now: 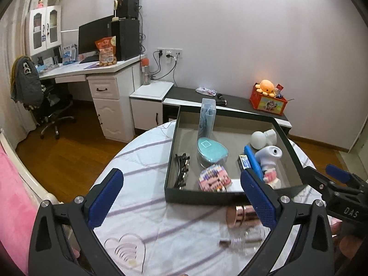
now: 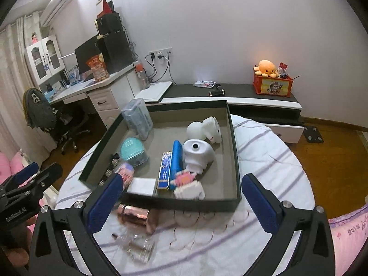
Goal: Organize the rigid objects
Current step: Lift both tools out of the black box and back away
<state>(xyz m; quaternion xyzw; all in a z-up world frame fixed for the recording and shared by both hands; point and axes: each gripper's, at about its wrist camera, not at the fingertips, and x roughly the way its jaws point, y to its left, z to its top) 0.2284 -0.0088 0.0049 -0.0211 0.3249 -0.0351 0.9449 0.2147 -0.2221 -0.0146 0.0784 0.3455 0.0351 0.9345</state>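
Note:
A dark open box point(image 1: 202, 197) point(image 2: 184, 203) stands on the round table. It holds a teal case point(image 1: 212, 149) point(image 2: 133, 150), a blue bar point(image 1: 253, 161) point(image 2: 176, 158), white figures point(image 1: 268, 153) point(image 2: 198, 153), black clips point(image 1: 182, 170), a clear case point(image 2: 138, 117) and pixel-pattern toys point(image 1: 214, 177) point(image 2: 188, 185). A rose-gold cap point(image 1: 240, 215) point(image 2: 135, 216) and a clear glass bottle point(image 1: 243, 241) point(image 2: 138, 245) lie on the cloth in front of the box. My left gripper point(image 1: 184, 204) is open and empty above the table, left of the cap. My right gripper point(image 2: 181, 203) is open and empty over the box's near wall.
The table wears a white cloth with purple stripes point(image 1: 142, 207) point(image 2: 276, 161). A pink bed edge point(image 1: 11, 195) lies at left. Behind are a desk with a monitor point(image 1: 96, 34), an office chair point(image 1: 46, 105) and a low dark bench with an orange toy box point(image 2: 272, 85).

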